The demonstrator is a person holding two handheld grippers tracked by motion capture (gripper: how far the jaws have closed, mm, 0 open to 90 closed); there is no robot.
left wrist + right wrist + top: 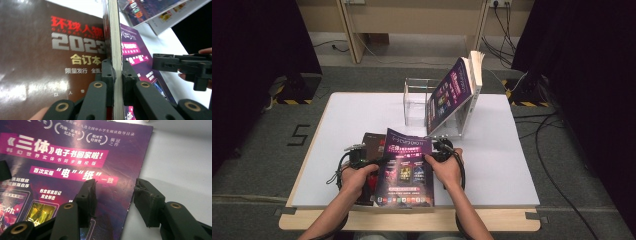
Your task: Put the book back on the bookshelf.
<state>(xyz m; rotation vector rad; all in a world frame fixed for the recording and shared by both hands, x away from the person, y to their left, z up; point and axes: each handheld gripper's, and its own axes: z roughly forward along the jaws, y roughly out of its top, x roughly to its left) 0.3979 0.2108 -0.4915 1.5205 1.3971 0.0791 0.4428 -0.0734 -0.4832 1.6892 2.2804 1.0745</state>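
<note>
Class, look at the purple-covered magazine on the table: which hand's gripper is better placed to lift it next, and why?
The left gripper. Its pads are clamped on the purple magazine's page edge, so it could probably lift at once. The right gripper stands open, straddling the cover's edge without gripping.

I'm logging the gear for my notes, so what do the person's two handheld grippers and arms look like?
Both the left gripper and the right gripper are matte black, with two blocky jaws on flat link arms pinned by brass-coloured rivets. The right gripper's pads look chipped at the edges. Black cables loop from each. The forearms are bare, with no sleeves in the high view.
</note>
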